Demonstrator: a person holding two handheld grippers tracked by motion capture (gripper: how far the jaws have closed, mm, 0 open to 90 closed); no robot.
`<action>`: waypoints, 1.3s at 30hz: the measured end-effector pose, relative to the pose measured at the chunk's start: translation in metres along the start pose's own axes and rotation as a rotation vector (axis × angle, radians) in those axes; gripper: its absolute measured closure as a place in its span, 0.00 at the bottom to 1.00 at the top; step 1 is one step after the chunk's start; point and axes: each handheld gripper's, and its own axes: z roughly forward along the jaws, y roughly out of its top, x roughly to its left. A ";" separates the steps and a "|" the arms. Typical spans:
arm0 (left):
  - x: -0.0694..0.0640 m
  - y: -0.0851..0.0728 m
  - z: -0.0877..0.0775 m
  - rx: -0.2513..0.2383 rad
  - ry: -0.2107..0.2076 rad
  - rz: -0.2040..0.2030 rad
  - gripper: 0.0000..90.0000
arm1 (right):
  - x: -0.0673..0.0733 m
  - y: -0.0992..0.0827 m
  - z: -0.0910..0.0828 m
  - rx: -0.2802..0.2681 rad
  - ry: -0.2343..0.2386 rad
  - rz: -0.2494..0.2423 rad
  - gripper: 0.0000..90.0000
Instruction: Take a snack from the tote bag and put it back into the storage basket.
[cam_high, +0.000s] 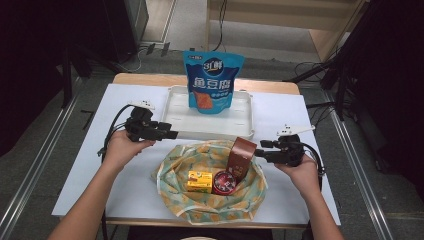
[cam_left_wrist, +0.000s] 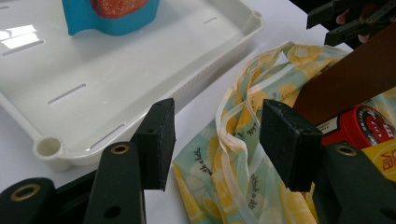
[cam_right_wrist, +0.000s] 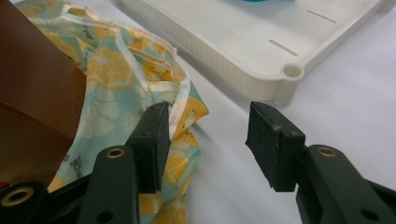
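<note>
While the cloth bag (cam_high: 210, 182) lies open on the bench (cam_high: 80, 190) with a brown box (cam_high: 242, 157), a red tin (cam_high: 224, 182) and a yellow box (cam_high: 199, 180) inside, both grippers are released. The left gripper (cam_left_wrist: 217, 140) faces the bag's rim; next it should probably close on an item, maybe for the white tray (cam_high: 175, 125).

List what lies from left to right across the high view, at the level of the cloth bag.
left gripper → yellow box → red round tin → brown box → right gripper
</note>
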 end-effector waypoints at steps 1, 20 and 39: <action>0.000 0.000 0.000 0.000 0.000 0.000 0.51 | 0.000 0.000 0.000 0.000 0.000 0.000 0.56; -0.004 -0.017 -0.005 0.019 -0.020 -0.007 0.48 | 0.011 0.009 -0.022 0.004 0.005 -0.021 0.53; 0.001 -0.017 -0.009 0.011 -0.018 -0.011 0.48 | 0.038 0.011 -0.046 0.006 0.082 -0.085 0.49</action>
